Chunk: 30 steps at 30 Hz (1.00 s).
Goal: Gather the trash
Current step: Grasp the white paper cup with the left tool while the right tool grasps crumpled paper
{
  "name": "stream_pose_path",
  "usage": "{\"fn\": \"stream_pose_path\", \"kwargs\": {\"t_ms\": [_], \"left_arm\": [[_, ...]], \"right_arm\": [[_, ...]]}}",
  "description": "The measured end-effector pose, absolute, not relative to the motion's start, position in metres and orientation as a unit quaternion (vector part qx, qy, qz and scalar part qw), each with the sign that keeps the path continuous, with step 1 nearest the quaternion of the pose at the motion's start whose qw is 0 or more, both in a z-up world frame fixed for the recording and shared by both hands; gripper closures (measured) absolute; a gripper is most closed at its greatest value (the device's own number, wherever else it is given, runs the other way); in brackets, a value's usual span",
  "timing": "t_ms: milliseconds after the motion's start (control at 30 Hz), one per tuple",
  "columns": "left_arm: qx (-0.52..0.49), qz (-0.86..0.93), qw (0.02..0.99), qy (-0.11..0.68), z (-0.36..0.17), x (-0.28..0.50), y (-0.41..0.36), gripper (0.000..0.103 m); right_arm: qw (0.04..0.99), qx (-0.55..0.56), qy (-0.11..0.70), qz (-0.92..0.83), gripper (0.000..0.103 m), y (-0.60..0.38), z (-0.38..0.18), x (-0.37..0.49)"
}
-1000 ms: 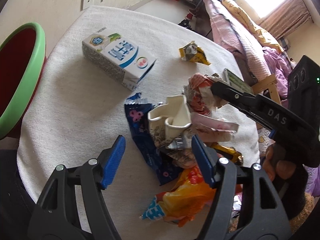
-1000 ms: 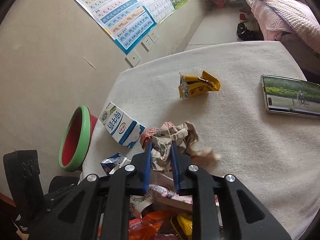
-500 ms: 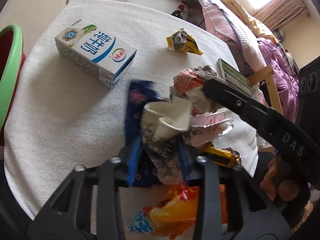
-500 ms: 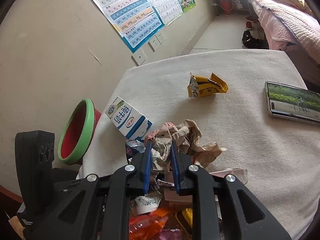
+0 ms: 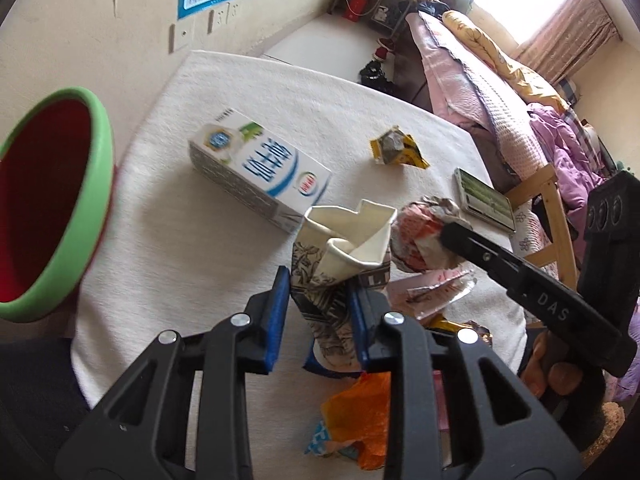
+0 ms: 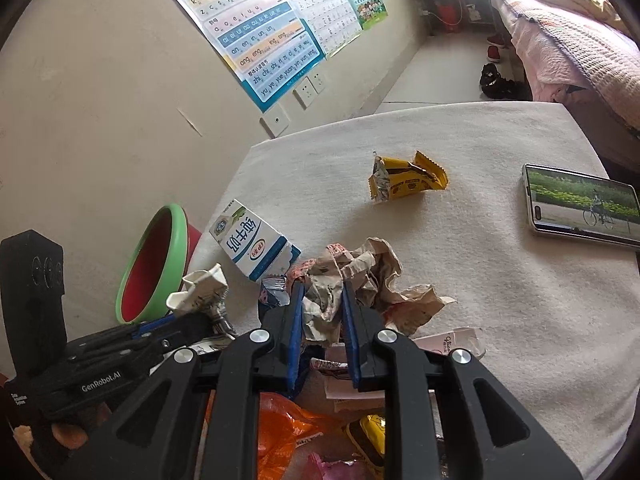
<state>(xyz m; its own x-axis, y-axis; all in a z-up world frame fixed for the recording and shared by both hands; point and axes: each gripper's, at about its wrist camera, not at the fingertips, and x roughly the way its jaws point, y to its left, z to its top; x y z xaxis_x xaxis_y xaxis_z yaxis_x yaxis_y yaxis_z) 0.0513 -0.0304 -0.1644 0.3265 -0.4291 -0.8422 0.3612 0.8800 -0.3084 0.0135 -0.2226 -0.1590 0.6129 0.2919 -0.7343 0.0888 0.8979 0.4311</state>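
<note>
My left gripper is shut on a crushed paper cup and holds it above the table's left part. The cup also shows in the right wrist view. My right gripper is shut on a crumpled paper wrapper, also seen in the left wrist view. A red bin with a green rim stands left of the table. A milk carton and a yellow snack wrapper lie on the white cloth. More wrappers, orange and pink, lie near me.
A phone lies at the table's right side. A wall with posters is behind the table. A bed and a wooden chair stand to the right.
My left gripper closed on the paper cup, lifted it off the pile and swung left toward the bin. My right gripper kept its hold on the crumpled paper.
</note>
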Motion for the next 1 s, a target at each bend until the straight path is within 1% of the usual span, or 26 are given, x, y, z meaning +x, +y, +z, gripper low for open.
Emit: {"fn": "stream_pose_path", "kwargs": {"t_ms": [200,267,300,367,400,433,467,800,867,933,1000], "left_arm": [[-0.015,-0.194,0.822,0.535,-0.174,0.059,-0.010,0.075],[-0.023,-0.181,0.819,0.544,-0.183,0.062,-0.004,0.075],[-0.031,-0.178,0.817,0.548,-0.187,0.063,-0.001,0.074],[-0.042,-0.175,0.814,0.552,-0.191,0.064,0.002,0.061],[-0.044,-0.174,0.815,0.551,-0.193,0.063,0.002,0.050],[-0.045,-0.175,0.816,0.550,-0.193,0.063,0.001,0.047],[-0.046,-0.178,0.815,0.549,-0.194,0.063,0.000,0.047],[-0.056,-0.169,0.804,0.567,-0.210,0.066,0.002,0.048],[-0.060,-0.166,0.807,0.563,-0.209,0.066,0.005,0.056],[-0.061,-0.164,0.810,0.560,-0.208,0.066,0.006,0.067],[-0.060,-0.163,0.811,0.559,-0.208,0.066,0.006,0.071]], "right_arm": [[0.869,0.209,0.443,0.063,0.085,-0.216,-0.162,0.015],[0.870,0.207,0.443,0.064,0.085,-0.215,-0.162,0.015],[0.871,0.206,0.442,0.063,0.085,-0.214,-0.162,0.015],[0.872,0.204,0.440,0.062,0.085,-0.213,-0.161,0.015],[0.874,0.203,0.437,0.061,0.085,-0.213,-0.160,0.014],[0.876,0.201,0.435,0.060,0.085,-0.213,-0.159,0.014],[0.877,0.200,0.433,0.059,0.085,-0.213,-0.158,0.013],[0.888,0.176,0.419,0.075,0.085,-0.200,-0.148,0.012],[0.888,0.173,0.419,0.078,0.085,-0.198,-0.148,0.012],[0.888,0.172,0.419,0.081,0.085,-0.196,-0.148,0.011],[0.888,0.171,0.418,0.086,0.085,-0.195,-0.147,0.011]]}}
